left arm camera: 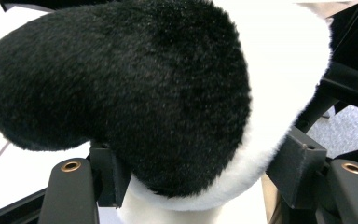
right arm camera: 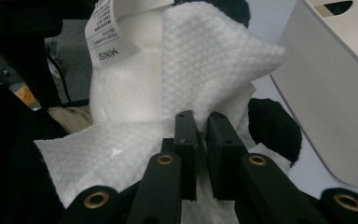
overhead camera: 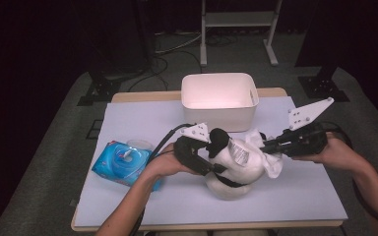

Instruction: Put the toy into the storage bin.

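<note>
**Wipe meets the toy from the right**

The plush toy [overhead camera: 236,167] stands near the middle of the surface [overhead camera: 295,196], in front of the white bin [overhead camera: 220,101]. The left claw [overhead camera: 211,155] grips its black-and-white side. The right claw [overhead camera: 266,146], pinched shut on a white wipe [right arm camera: 214,70], presses it against the toy's right flank. The wipes pack [overhead camera: 120,164] lies off left.
</note>
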A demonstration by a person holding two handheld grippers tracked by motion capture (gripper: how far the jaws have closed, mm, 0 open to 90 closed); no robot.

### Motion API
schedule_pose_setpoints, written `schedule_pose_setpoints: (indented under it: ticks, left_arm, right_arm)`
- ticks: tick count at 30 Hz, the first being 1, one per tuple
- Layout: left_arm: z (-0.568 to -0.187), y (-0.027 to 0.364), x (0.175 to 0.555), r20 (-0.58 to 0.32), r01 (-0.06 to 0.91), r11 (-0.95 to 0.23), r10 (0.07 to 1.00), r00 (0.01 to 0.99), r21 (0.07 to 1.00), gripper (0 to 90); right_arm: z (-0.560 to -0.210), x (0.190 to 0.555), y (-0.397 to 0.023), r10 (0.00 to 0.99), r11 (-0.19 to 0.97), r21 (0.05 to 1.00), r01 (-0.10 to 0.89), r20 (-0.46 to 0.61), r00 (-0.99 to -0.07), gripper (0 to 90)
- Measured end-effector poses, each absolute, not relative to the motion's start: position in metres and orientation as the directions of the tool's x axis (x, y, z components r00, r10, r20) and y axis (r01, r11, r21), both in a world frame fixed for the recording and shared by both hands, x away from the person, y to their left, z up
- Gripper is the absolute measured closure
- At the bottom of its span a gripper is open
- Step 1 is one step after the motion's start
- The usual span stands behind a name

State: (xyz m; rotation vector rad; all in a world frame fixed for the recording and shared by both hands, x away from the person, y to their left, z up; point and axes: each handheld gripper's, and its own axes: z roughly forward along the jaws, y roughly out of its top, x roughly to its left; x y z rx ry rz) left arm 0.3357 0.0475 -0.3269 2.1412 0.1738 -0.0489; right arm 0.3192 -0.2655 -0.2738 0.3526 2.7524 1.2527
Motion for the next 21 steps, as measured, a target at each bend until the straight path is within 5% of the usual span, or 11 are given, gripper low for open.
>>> schedule_pose_setpoints:
  ticks: [21]
  left_arm:
    - [-0.318,0.061,0.329,-0.060,0.094,-0.587,0.077,0.995,0.804,33.2]
  right_arm:
    - [-0.278,0.329,-0.255,0.277,0.651,0.738,0.177,-0.014,-0.961,82.1]
